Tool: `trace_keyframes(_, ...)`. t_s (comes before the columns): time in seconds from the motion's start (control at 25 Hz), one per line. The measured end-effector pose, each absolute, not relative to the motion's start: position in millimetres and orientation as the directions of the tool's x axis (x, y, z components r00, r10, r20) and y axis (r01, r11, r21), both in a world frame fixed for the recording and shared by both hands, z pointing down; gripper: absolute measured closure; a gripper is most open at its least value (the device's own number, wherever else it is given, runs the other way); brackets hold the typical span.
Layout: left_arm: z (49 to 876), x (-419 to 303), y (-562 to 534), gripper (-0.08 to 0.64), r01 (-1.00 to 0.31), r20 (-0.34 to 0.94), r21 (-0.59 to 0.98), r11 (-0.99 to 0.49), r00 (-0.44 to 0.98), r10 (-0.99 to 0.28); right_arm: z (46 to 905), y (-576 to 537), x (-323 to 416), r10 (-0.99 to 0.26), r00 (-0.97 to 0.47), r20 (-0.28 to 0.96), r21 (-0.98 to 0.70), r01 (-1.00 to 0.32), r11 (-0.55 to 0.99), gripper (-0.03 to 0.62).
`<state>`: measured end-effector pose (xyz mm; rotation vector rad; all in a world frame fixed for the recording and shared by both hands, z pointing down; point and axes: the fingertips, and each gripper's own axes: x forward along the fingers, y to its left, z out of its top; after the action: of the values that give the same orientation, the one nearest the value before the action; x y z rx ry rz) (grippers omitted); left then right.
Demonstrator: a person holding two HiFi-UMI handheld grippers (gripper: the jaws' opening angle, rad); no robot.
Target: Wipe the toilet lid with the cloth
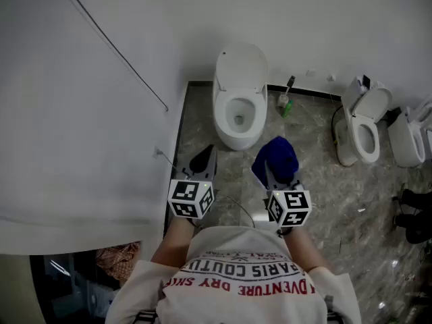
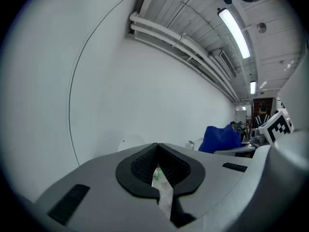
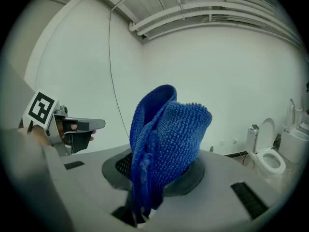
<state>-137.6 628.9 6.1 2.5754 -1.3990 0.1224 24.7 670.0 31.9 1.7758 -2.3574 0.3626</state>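
White printed T-shirt (image 1: 246, 275) at 6 o'clock; right hand-held gripper (image 1: 271, 173) clamps fluffy blue microfibre cloth (image 3: 166, 139), left hand-held gripper (image 2: 157, 151) closed empty, raised white ceramic toilet lid (image 1: 241, 63) at 12 o'clock, well apart.

A second toilet (image 1: 363, 132) stands on the marble floor (image 1: 324, 194); a cable (image 1: 115, 52) crosses the wall (image 1: 61, 147).

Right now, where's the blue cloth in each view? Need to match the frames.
Head view: blue cloth just right of centre, held in the right gripper, short of the open toilet.
Left gripper view: the cloth sits right of centre, at mid-height.
Right gripper view: the cloth fills the centre, clamped between the jaws.
Shared landmark: the thin dark cable on the white wall.
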Motion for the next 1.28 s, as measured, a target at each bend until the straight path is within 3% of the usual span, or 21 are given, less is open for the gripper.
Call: trace_keyframes(1.28, 55.2, -243.5, 594.9, 0.554, -0.854, 0.229, 0.227, -0.468, 0.514, -0.827, 82.3, 636.2, -48.1, -0.910, -0.241, 0.336, -0.146, -0.968, 0.203, 0.499)
